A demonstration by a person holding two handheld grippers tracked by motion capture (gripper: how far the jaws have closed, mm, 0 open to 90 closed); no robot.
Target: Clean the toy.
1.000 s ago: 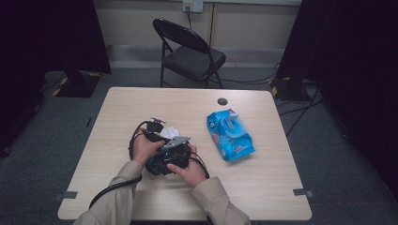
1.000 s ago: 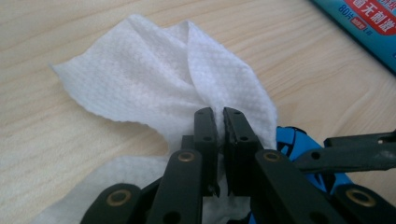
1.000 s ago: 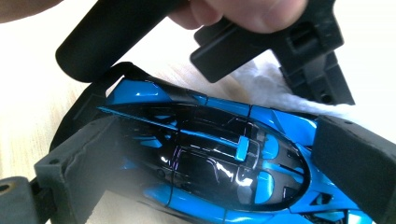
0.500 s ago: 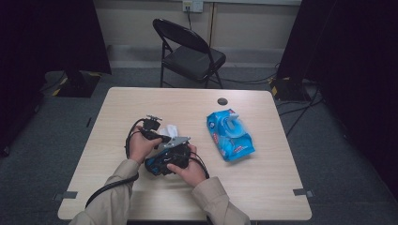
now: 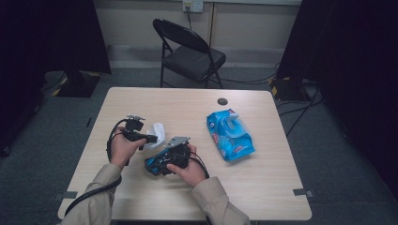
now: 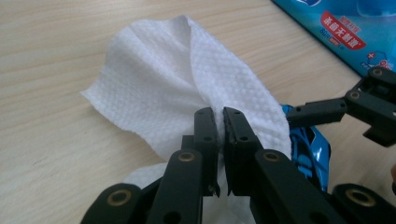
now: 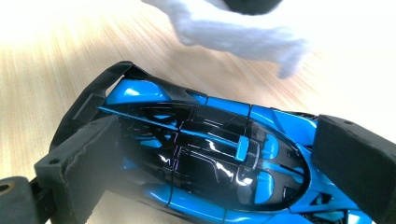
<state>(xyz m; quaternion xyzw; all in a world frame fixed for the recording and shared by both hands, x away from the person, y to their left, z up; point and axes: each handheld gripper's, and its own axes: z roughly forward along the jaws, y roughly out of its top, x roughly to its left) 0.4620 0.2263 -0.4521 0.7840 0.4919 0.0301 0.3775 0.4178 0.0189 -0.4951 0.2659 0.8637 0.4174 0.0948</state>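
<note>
- Toy car (image 7: 205,163), a glossy blue-and-black plastic model of a racing car, was held lengthwise between the two black jaws of the right gripper (image 5: 170,157), one jaw at each end of the body, so that its top and sides were left bare for wiping.
- It was kept just above the pale wooden table (image 5: 263,187), near the middle of the edge closest to the person, where both hands could meet over it.
- A white embossed wet wipe (image 6: 182,88) was pinched by the left gripper (image 6: 219,116), whose jaws were pressed together on a gathered fold; the rest of the sheet was left to fan out loose, which gave a broad soft face for cleaning.
- The wipe was carried just beside the car, on the side toward the table's left edge, and from the right gripper view no touch between them could be confirmed.
- A blue plastic pack of wet wipes (image 5: 230,136), its lid flap up, lay toward the right edge of the table, well apart from the hands, probably set aside as the source of the sheet and kept out of the way.
- The step in hand was judged to be the bringing of the wipe onto the car's bodywork.
</note>
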